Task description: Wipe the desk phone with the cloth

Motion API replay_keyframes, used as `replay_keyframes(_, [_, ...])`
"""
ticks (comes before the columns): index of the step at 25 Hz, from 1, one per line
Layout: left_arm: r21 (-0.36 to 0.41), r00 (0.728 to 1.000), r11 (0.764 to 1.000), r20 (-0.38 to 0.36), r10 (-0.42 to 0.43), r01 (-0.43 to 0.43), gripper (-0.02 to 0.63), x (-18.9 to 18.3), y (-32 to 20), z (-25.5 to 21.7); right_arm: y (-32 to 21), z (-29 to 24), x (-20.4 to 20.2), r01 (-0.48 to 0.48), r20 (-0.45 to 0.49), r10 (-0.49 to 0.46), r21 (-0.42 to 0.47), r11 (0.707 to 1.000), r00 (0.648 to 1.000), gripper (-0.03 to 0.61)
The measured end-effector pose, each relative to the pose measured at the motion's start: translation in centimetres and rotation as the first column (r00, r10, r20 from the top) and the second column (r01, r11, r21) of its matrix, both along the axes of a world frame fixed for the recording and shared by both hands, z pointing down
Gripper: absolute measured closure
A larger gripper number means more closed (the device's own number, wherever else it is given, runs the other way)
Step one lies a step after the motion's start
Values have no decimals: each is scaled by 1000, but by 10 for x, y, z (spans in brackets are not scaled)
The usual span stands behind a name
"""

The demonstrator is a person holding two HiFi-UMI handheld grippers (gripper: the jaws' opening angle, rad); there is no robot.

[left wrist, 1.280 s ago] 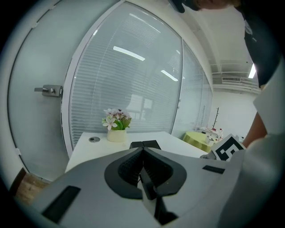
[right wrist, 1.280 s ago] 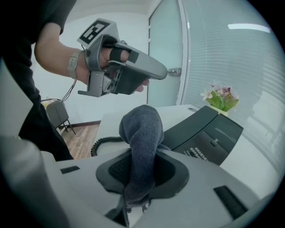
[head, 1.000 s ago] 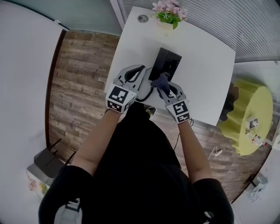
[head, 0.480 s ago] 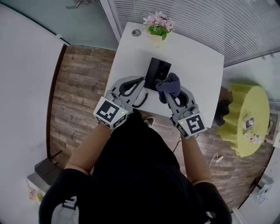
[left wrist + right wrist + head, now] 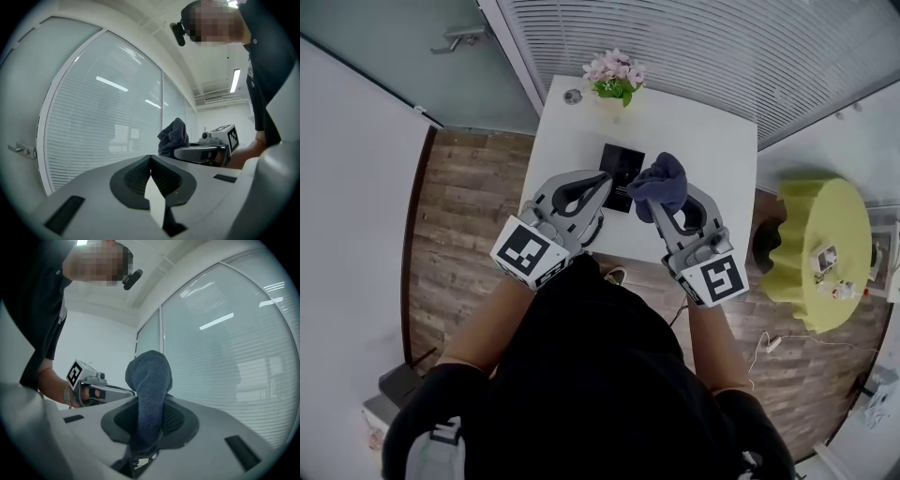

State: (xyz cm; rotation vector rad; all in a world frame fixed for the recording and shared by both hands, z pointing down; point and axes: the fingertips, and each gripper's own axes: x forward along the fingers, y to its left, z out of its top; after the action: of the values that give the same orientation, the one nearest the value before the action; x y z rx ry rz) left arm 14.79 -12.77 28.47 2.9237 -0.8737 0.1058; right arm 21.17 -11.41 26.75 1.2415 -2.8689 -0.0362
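Above a white table (image 5: 712,155) on plank flooring, slatted blinds at 12 o'clock. Pinched tight between the right gripper (image 5: 664,199) jaws: dark blue terry cloth (image 5: 662,178), bunched and sticking out past the tips. Left gripper (image 5: 602,181) jaws pressed together on nothing, at 9 o'clock of the cloth. Behind both tips, edges partly covered by them: black desk phone (image 5: 623,164), flat near the table's middle. At 12 o'clock, pink flowers (image 5: 614,73); at 3 o'clock, off the table, yellow round stand (image 5: 820,248).
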Motion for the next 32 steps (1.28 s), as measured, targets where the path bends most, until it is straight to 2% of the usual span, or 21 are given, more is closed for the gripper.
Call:
replay_keyframes(8, [46, 999, 998, -7, 39, -39, 603, 15, -6, -20, -6, -25, 8, -23, 11, 23, 23, 999, 1000, 480])
replay_keyframes(11, [53, 998, 997, 16, 59, -60, 603, 17, -10, -22, -12, -29, 8, -32, 3, 32, 34, 999, 999, 480])
replay_keyframes(14, [58, 998, 997, 0, 58, -57, 603, 21, -14, -27, -16, -29, 9, -42, 2, 42, 35, 999, 999, 480])
replay_keyframes(32, [46, 995, 995, 34, 90, -92, 603, 22, -21, -13, -24, -20, 11, -75, 16, 75, 23, 997, 997, 480])
